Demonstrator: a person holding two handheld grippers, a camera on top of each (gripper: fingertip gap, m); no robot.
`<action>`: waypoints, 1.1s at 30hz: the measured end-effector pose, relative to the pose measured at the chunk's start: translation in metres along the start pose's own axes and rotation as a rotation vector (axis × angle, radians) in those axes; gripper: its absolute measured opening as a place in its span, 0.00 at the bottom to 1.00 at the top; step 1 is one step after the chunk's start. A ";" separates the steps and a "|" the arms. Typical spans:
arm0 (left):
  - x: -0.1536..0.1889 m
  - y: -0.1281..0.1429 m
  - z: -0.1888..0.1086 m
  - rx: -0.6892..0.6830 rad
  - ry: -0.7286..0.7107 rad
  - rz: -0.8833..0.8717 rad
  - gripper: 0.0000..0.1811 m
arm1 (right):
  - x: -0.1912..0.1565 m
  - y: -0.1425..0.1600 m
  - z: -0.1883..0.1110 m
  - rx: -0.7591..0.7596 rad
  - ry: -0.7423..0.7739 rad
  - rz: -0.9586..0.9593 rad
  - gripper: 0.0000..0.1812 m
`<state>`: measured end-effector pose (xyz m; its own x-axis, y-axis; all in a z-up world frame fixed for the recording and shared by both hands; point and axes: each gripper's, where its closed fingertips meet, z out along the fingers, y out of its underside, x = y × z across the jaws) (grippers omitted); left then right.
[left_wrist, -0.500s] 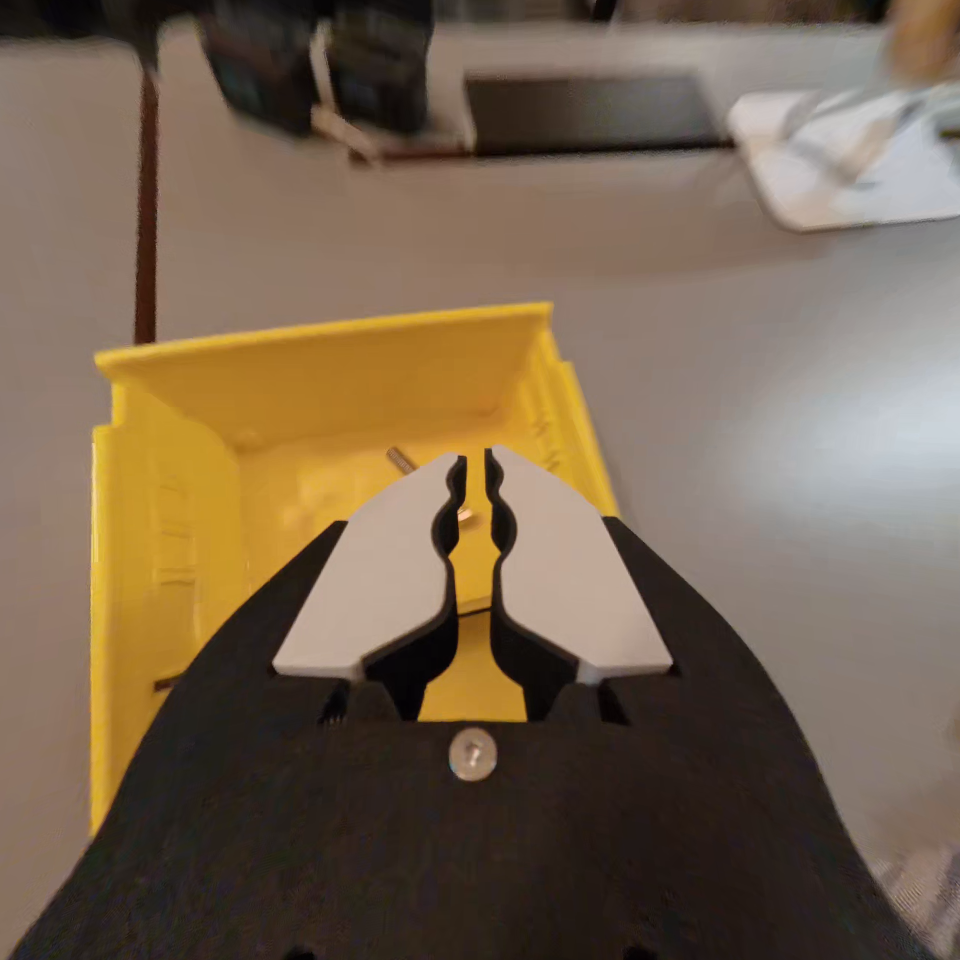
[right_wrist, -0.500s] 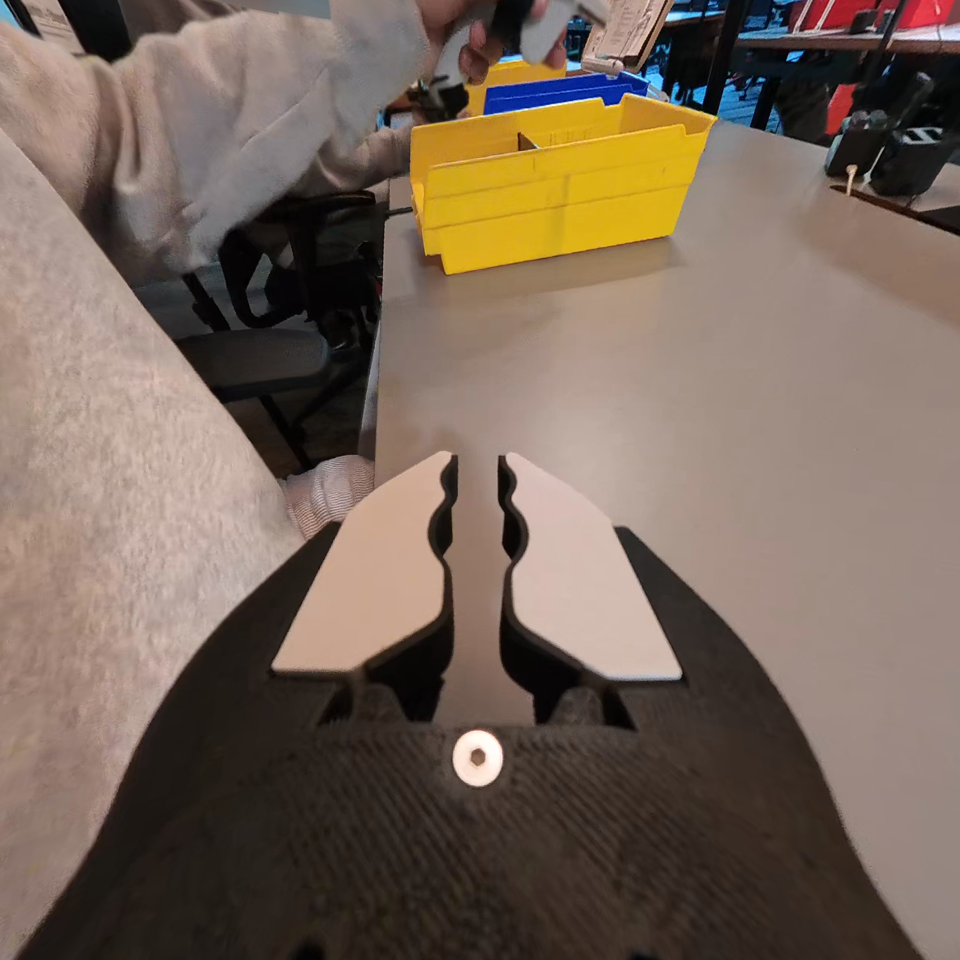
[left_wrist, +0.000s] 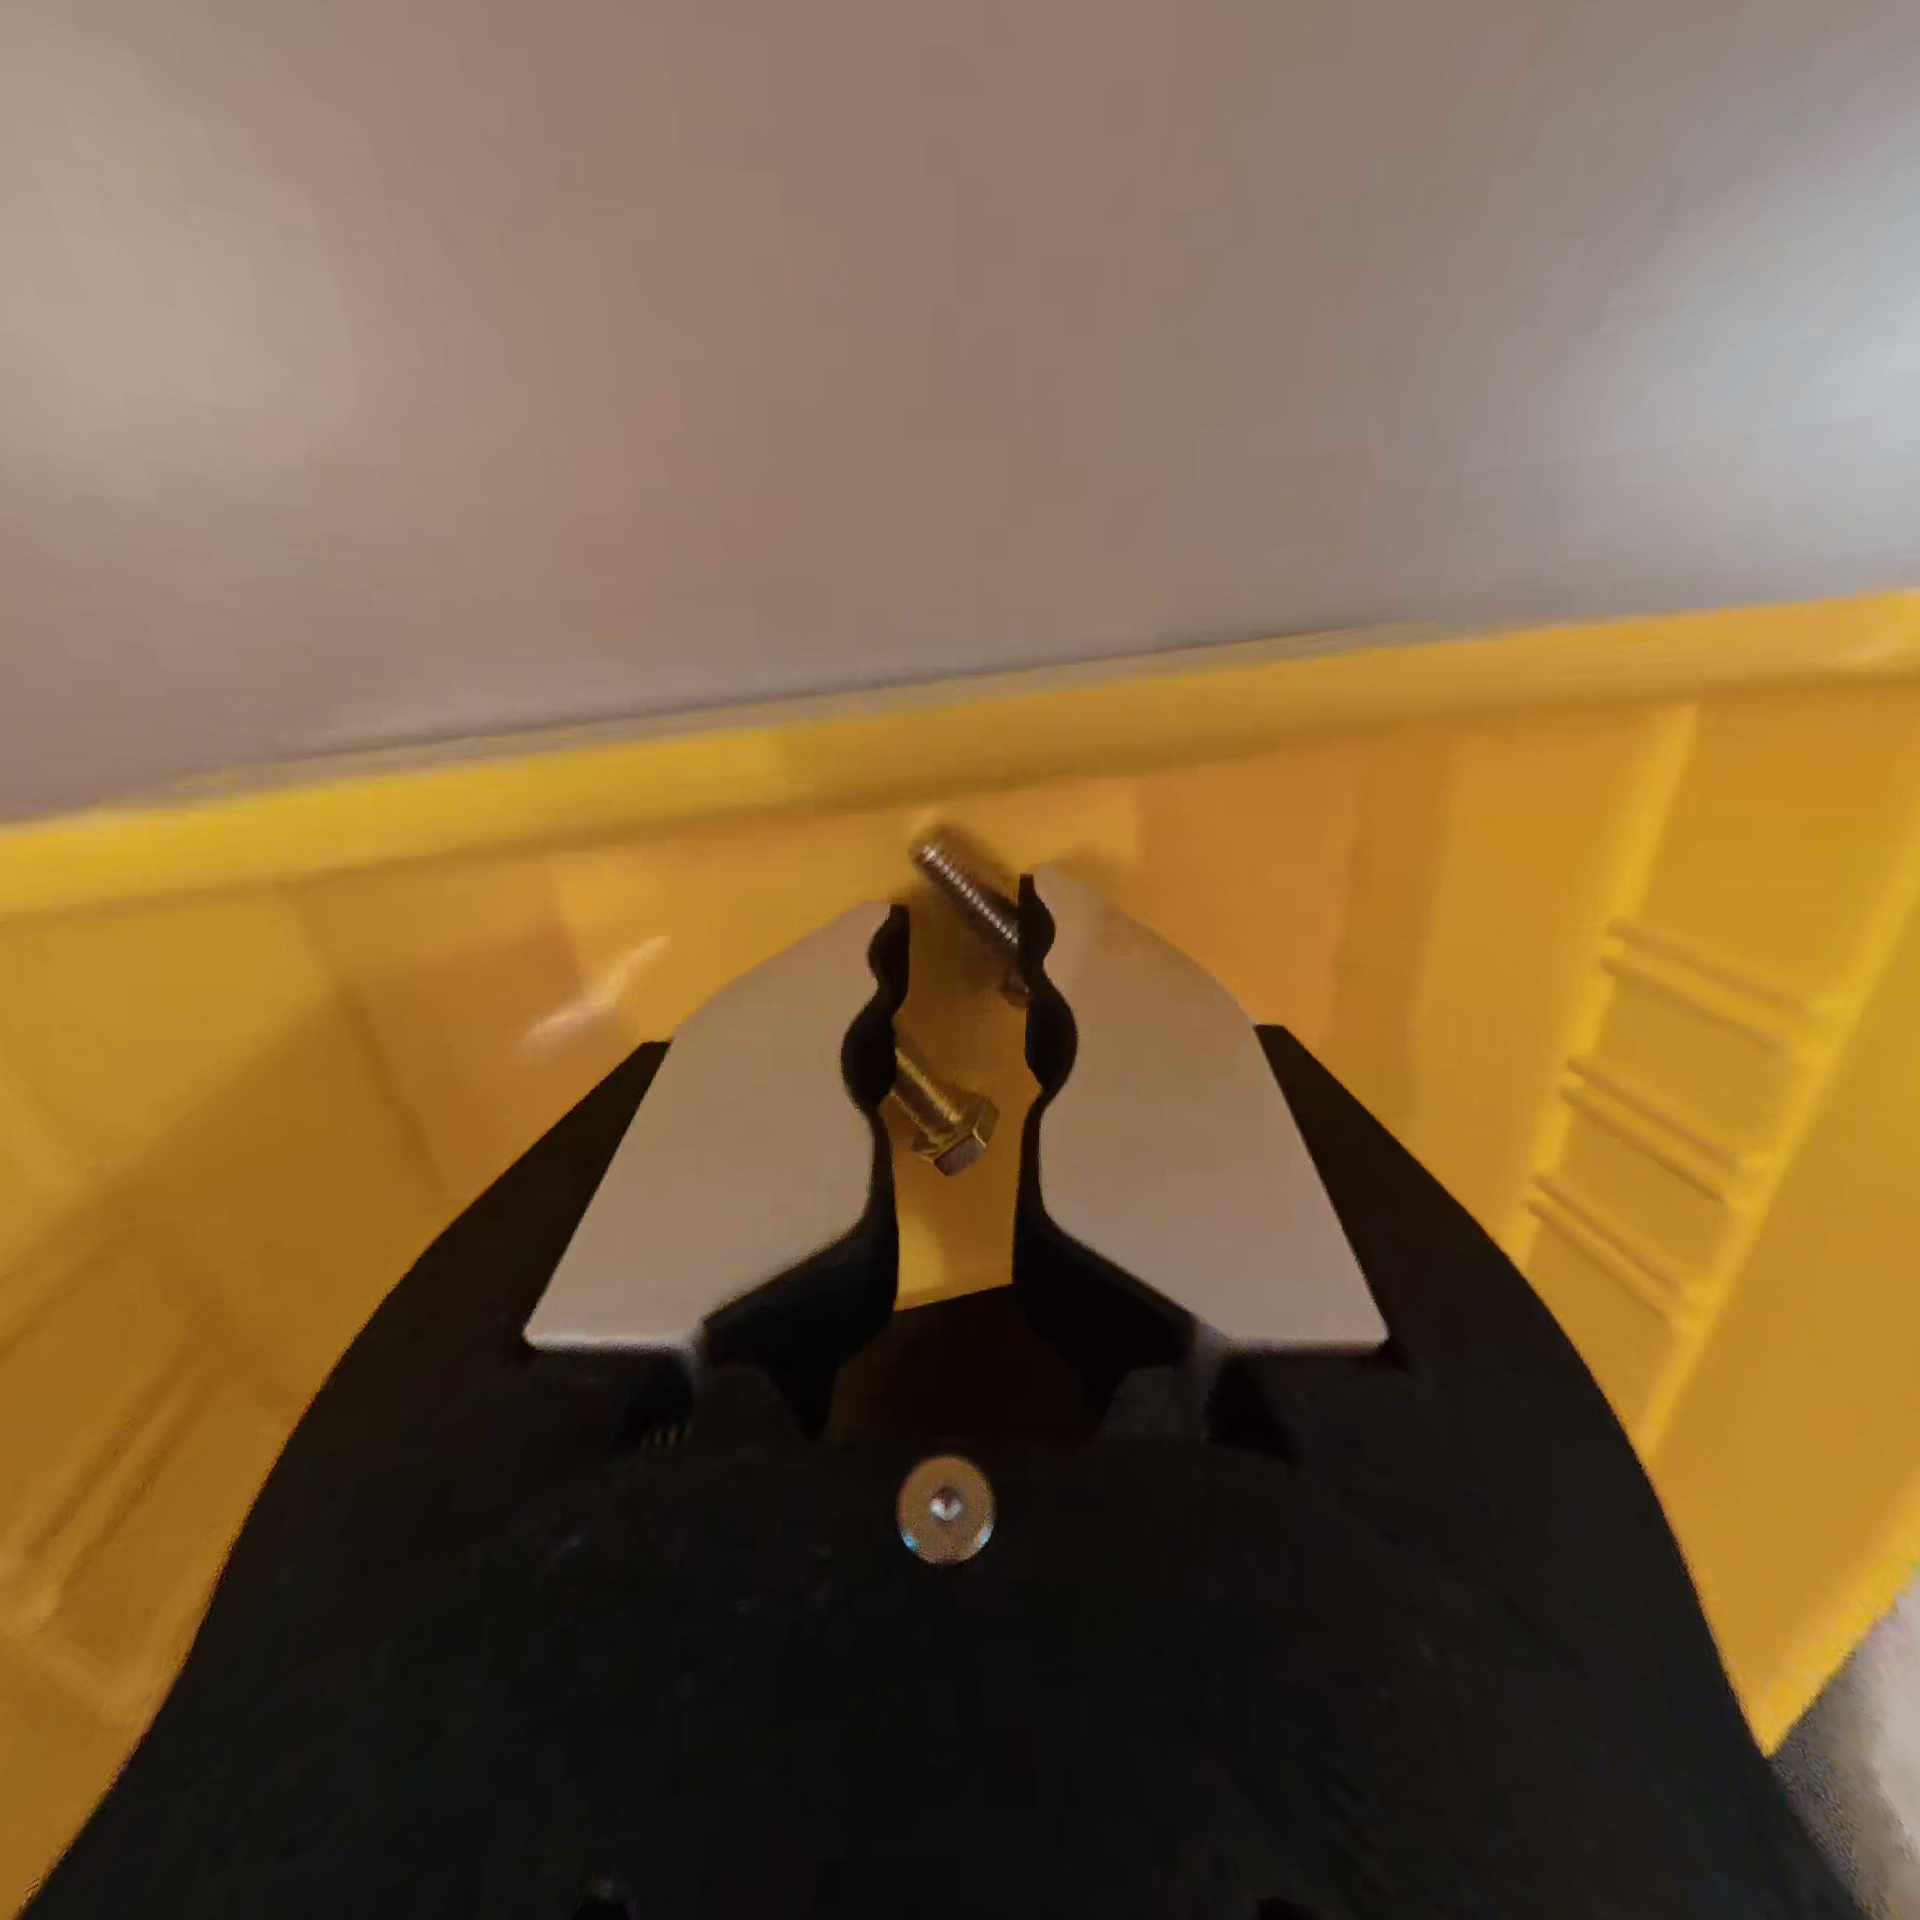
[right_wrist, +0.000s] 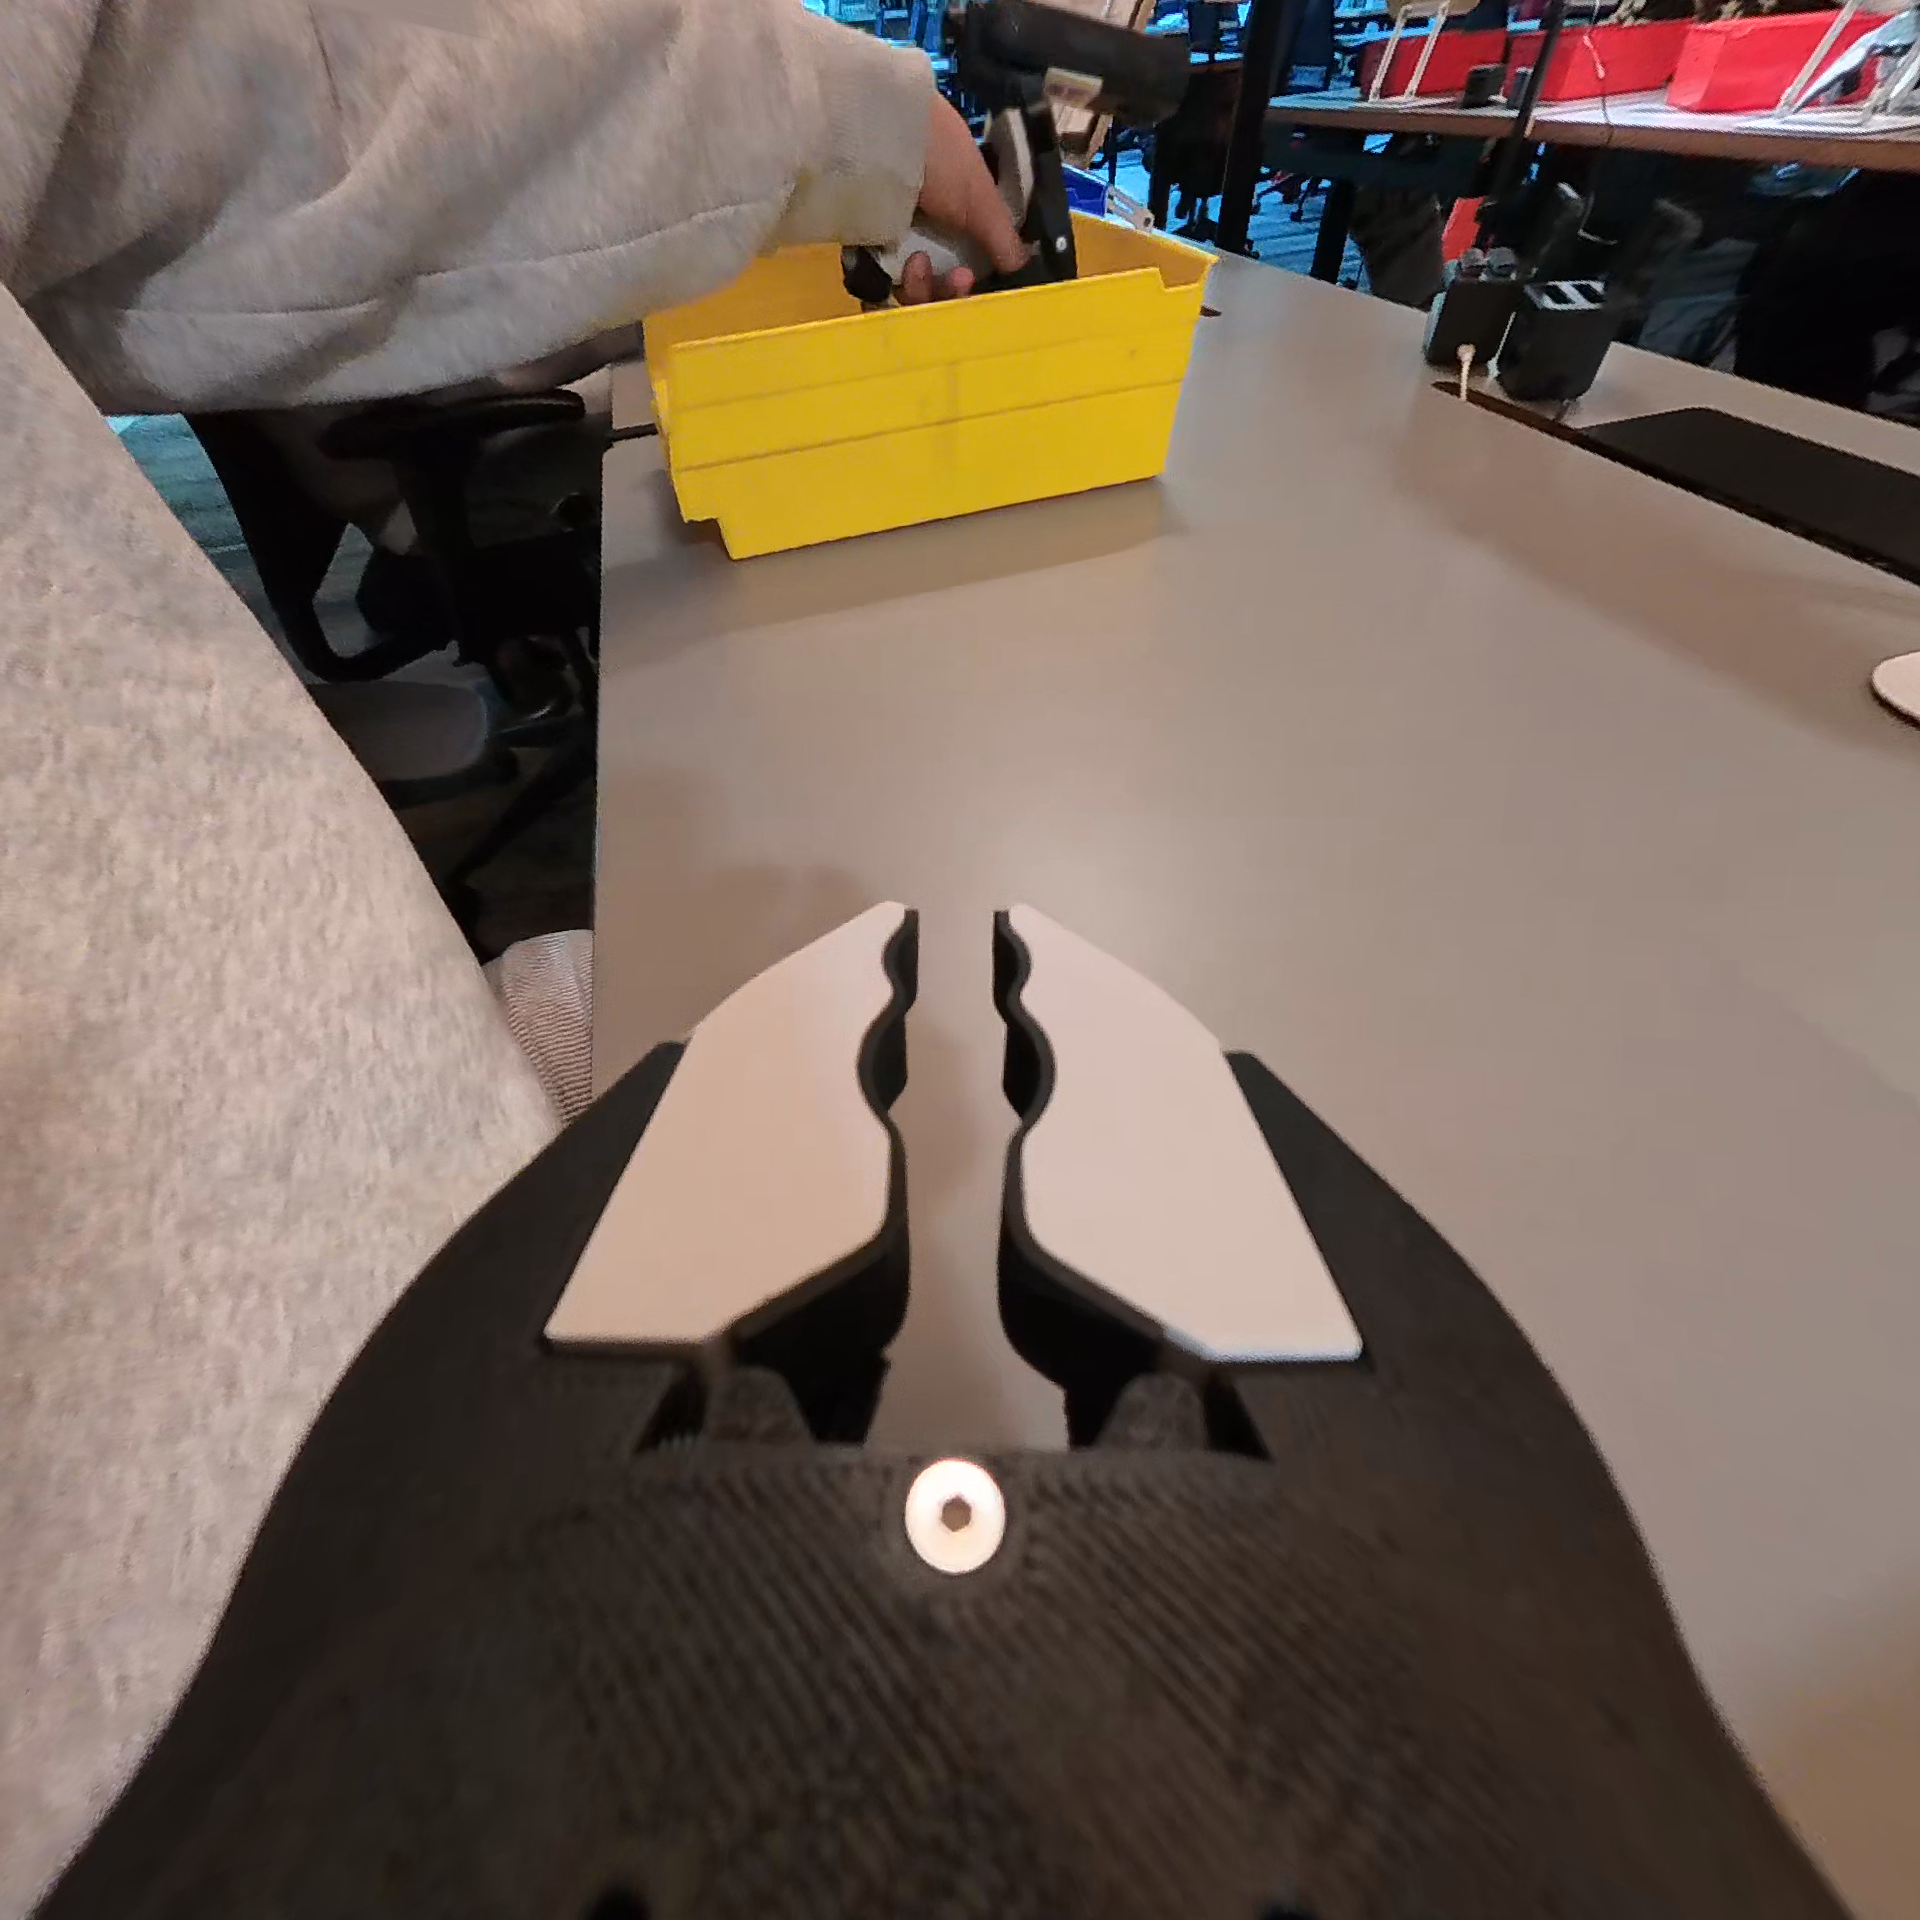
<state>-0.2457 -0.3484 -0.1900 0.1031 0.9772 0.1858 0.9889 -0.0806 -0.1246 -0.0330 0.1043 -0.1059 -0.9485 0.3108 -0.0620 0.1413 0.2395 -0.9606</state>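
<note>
Now the left gripper (left_wrist: 961, 914) is down inside the yellow bin (left_wrist: 1714, 1039), its jaws a little apart and holding nothing. Two bolts lie on the bin floor: one (left_wrist: 940, 1127) between the jaws, its long axis slanting across the gap, the other (left_wrist: 961, 894) at the tips. The right gripper (right_wrist: 956, 920) hovers empty over the table (right_wrist: 1351, 779), slightly parted, well apart from the bin.

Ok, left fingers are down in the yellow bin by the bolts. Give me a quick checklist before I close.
1. Left gripper inside bin: ok.
2. Left fingers apart: ok, a gap shows.
3. Bolt lined up: not ok; the silver bolt lies slanted by the right fingertip and the brass bolt sits lower by the left finger.
4. One bolt only in the gap: not ok, both show there.
5. Fingers touching the bin floor: cannot tell.
6. Right gripper clear: ok, open, over bare table, away from the bin.
</note>
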 end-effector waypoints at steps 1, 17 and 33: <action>0.000 -0.001 0.000 0.006 -0.006 0.010 0.10 | 0.001 0.000 0.000 0.001 -0.002 0.003 0.07; 0.230 0.021 -0.199 0.938 0.184 0.505 0.05 | -0.002 -0.008 -0.009 0.029 -0.073 -0.010 0.07; 0.511 0.140 -0.026 0.972 0.553 0.899 0.06 | 0.015 -0.028 -0.043 0.189 0.074 -0.002 0.09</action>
<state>-0.0519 0.1345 -0.0868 0.8938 0.4484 0.0082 0.1264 -0.2343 -0.9639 -0.0391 0.1420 -0.0678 -0.9241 0.3793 -0.0465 0.0768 0.0651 -0.9949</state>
